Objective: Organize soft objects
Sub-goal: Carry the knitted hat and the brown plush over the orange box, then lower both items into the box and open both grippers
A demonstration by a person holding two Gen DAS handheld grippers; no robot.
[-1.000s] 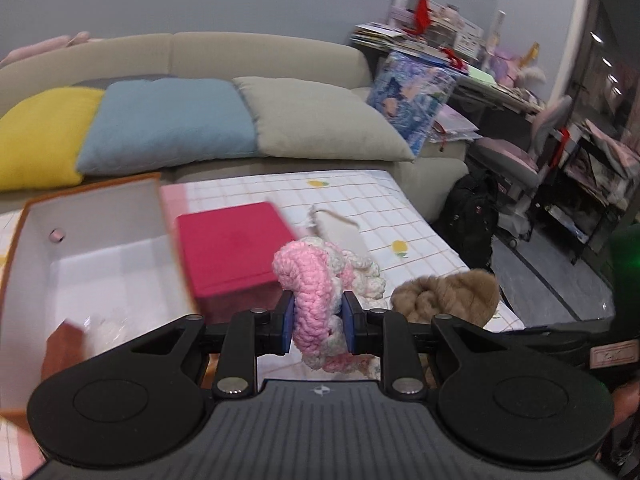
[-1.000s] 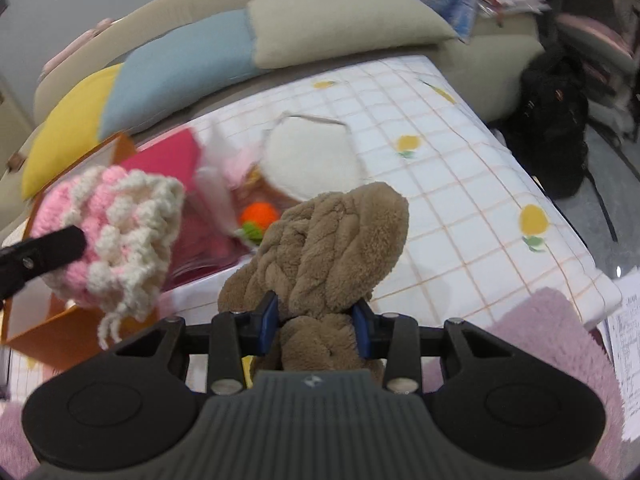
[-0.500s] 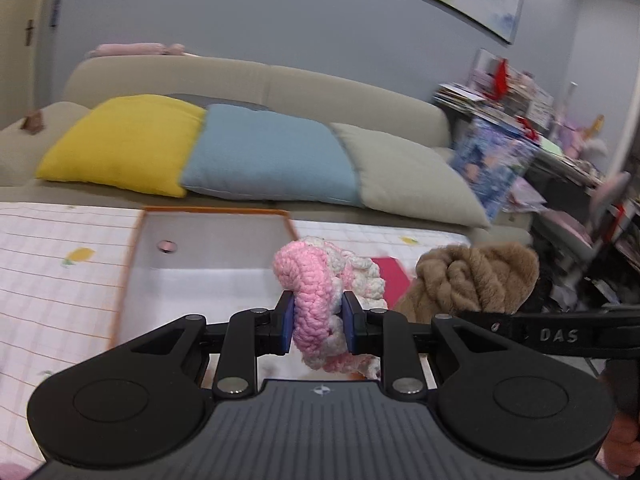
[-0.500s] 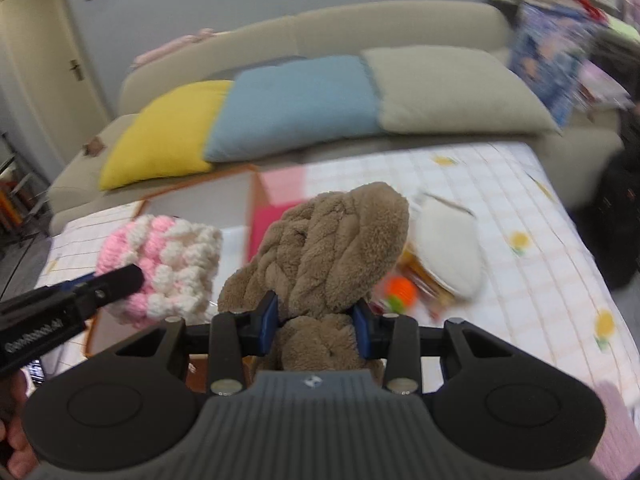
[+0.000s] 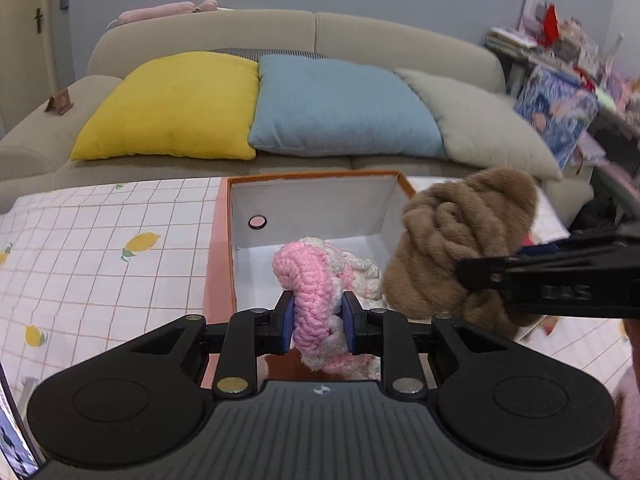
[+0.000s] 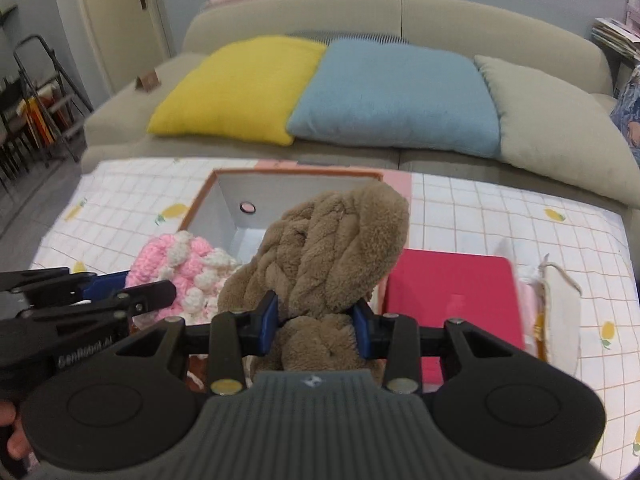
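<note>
1. Table (image 6: pixel 500 216): covered by a white cloth printed with an orange grid and small lemons.
2. Open box (image 5: pixel 312 204): orange outside, white inside, set on the table at its sofa side.
3. Red flat box (image 6: pixel 452 300): laid just right of the open box.
4. Cream pouch (image 6: pixel 560 312): laid beside the red flat box, near the table's right edge.
</note>
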